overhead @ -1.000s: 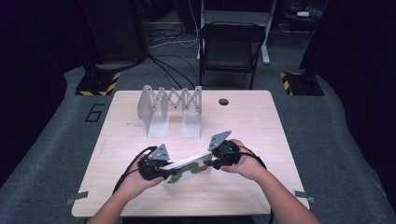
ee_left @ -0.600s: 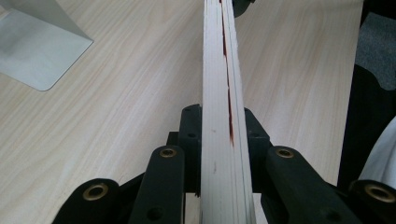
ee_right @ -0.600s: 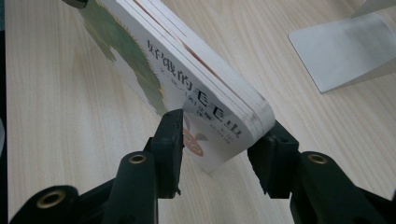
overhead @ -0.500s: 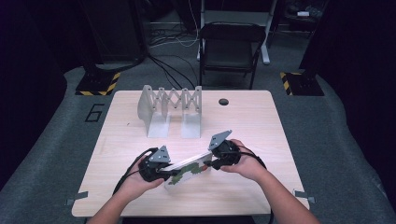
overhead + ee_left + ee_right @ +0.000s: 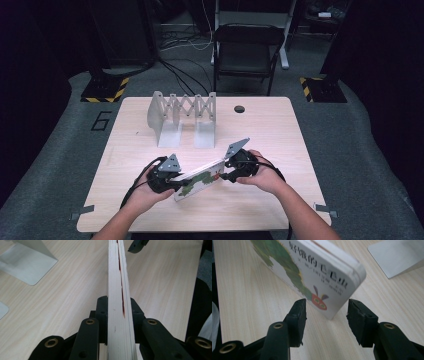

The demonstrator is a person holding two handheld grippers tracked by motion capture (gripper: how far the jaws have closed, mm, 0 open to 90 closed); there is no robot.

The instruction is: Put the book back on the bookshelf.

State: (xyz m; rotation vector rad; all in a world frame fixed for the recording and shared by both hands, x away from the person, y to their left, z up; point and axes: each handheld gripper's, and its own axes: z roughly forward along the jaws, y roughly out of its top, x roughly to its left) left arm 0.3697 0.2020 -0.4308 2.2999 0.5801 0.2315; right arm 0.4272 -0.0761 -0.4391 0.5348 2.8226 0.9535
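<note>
Right gripper view: a thick board book [image 5: 317, 272] is seen in the upper centre of the frame, its rounded corner hanging just beyond the right gripper [image 5: 325, 315], whose black fingers [image 5: 298, 315] stand released on either side of that corner without touching it. The book's long axis is judged to run away from these fingers toward the left gripper [image 5: 117, 312], whose fingers are clenched on the far end, the page edges rising up the middle of the left gripper view. A glossy white cover with a green caterpillar and red head is shown; the pages look stiff and layered. In the high view the book [image 5: 200, 177] is held on edge, low over the pale wood-grain worktop [image 5: 280, 130], in the lower centre, between both hands. A grey metal expanding rack [image 5: 182, 117] stands upper left of it, well apart.
</note>
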